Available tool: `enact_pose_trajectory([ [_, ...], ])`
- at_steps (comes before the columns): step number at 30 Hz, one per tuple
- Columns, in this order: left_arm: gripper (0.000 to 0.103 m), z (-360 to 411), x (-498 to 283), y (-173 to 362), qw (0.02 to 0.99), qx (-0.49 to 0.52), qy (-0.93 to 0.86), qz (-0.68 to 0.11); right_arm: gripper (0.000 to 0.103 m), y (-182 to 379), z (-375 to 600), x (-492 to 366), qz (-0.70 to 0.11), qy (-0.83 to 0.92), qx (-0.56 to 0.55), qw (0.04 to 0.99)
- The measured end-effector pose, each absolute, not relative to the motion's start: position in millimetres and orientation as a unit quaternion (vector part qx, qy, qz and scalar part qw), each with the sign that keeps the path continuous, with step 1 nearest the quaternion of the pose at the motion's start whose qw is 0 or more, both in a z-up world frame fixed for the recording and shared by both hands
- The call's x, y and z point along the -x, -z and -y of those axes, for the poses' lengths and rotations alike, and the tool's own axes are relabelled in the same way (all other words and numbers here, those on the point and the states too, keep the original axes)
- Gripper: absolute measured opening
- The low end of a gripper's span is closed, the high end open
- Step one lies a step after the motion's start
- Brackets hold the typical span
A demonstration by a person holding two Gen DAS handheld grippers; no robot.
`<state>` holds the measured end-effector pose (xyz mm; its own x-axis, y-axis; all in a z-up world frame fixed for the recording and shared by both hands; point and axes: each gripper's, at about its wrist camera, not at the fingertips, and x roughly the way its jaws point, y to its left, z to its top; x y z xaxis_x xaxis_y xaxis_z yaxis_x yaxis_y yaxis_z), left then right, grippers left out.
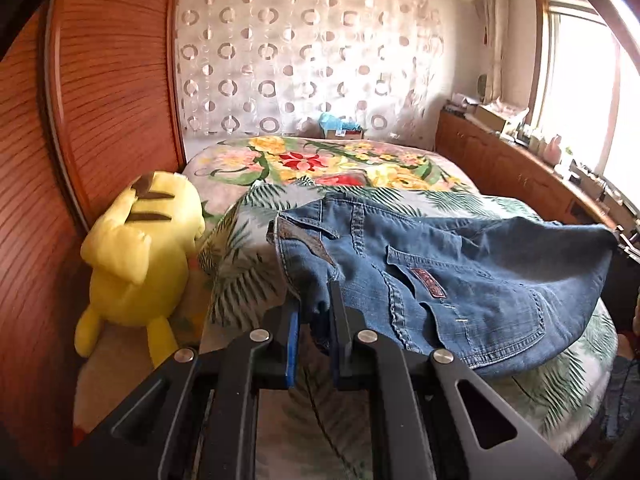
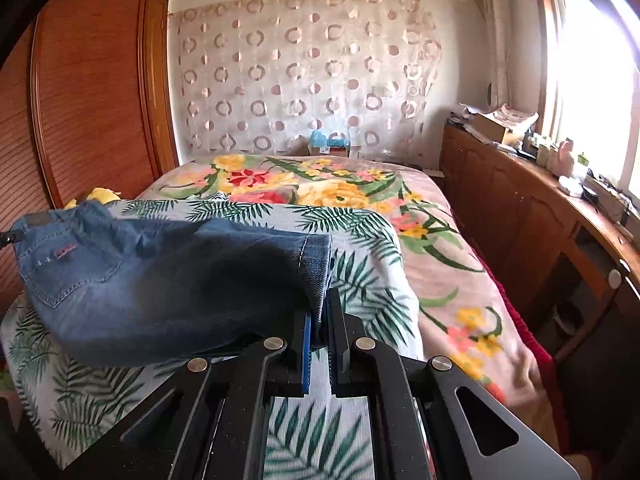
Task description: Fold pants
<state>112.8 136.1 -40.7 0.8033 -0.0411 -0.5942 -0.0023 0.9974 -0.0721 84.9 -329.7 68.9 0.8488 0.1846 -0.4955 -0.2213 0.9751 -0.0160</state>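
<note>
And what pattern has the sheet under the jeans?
Green palm leaves on white; the sheet shows best in the right wrist view, under the jeans.

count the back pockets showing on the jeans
1. A single back pocket with a small reddish label shows on the jeans near the waist, toward the left gripper. A second may be hidden in the folded denim.

The left gripper was matte black, with two flat fingers lined by blue pads. Four round silver pivot screws sat across its angular linkage arms, which had triangular cut-outs. The right gripper looked the same: black fingers, blue pads, four silver screws and a grey-black outer arm.
</note>
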Motion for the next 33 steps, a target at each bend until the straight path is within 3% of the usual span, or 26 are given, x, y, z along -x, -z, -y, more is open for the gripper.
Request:
enact_pose_trajectory([
  [8, 0.013, -135.3, -59.9, 57.5, 0.945, 0.032, 0.023, -0.325, 0.006, -56.4, 350.5, -18.3, -0.265, -0.113, 0.018, 0.957],
  [16, 0.017, -128.6, -56.1, 72.6, 0.945, 0.025, 0.027, -0.324, 0.006, -16.9, 359.6, -29.9, -0.319, -0.107, -0.023, 0.942],
  [20, 0.032, -125.4, -52.5, 73.6, 0.945, 0.016, 0.022, -0.325, 0.006, -14.2, 361.0, -35.0, -0.326, -0.104, -0.026, 0.939],
  [23, 0.05, -124.3, -47.8, 73.1, 0.947, 0.015, 0.028, -0.321, 0.006, -14.3, 360.4, -32.5, -0.326, -0.103, -0.026, 0.939],
  [25, 0.054, -122.8, -46.3, 71.6, 0.947, 0.016, 0.034, -0.32, 0.006, -16.6, 357.6, -32.4, -0.326, -0.102, -0.025, 0.94],
  [27, 0.07, -119.7, -46.2, 69.8, 0.947, 0.013, 0.035, -0.32, 0.006, -16.9, 355.5, -31.5, -0.326, -0.101, -0.026, 0.94],
  [29, 0.079, -115.7, -46.4, 69.5, 0.946, 0.022, 0.051, -0.319, 0.006, -14.2, 355.5, -30.2, -0.325, -0.1, -0.028, 0.94],
  [33, 0.082, -101.9, -52.5, 74.8, 0.942, 0.022, 0.075, -0.326, 0.006, -11.8, 355.8, -30.6, -0.326, -0.097, -0.032, 0.94],
])
